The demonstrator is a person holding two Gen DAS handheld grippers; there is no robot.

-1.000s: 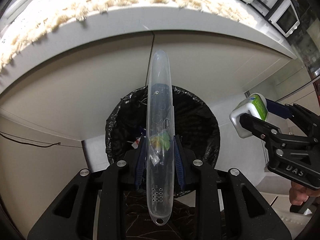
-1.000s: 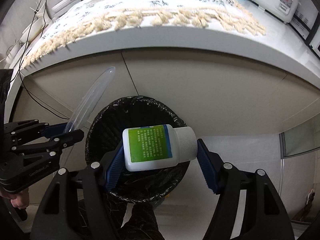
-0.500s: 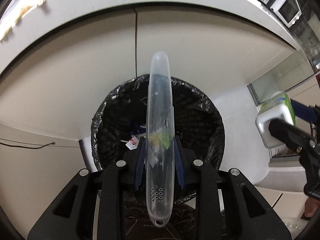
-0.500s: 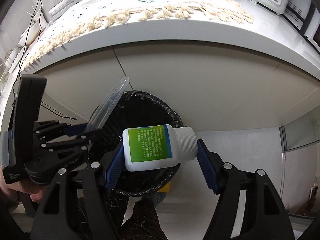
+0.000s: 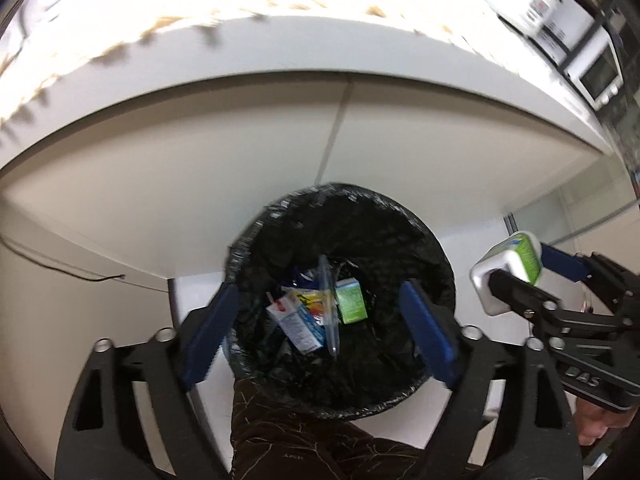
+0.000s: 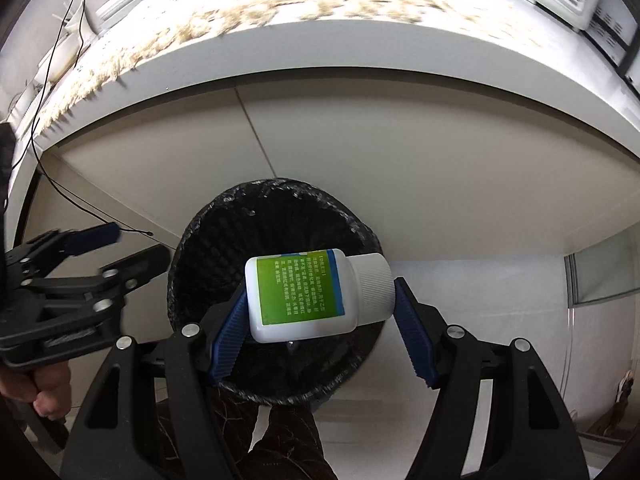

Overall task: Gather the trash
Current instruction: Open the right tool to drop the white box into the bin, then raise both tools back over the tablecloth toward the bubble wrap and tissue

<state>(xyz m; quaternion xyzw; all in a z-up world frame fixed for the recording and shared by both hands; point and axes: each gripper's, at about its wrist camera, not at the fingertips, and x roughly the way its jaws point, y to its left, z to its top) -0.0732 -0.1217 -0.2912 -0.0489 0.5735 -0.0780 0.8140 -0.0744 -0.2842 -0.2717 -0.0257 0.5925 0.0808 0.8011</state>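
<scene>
fringed cloth (image 5: pixel 120 40) motion-blurred, bottle (image 6: pixel 316 294) hiding bin floor (image 6: pixel 276 364)

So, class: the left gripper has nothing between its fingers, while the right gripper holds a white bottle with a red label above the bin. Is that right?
Not quite: the label is green, not red, as the right wrist view shows. The rest stands: the left gripper has nothing between its opening jaws, and the right gripper holds the white bottle above the bin.

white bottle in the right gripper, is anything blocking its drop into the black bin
Nothing visible does. The white bottle, clamped in the right gripper, hangs over the open mouth of the bin. The left gripper stands off to the side of the bin, jaws opening, empty.
</scene>
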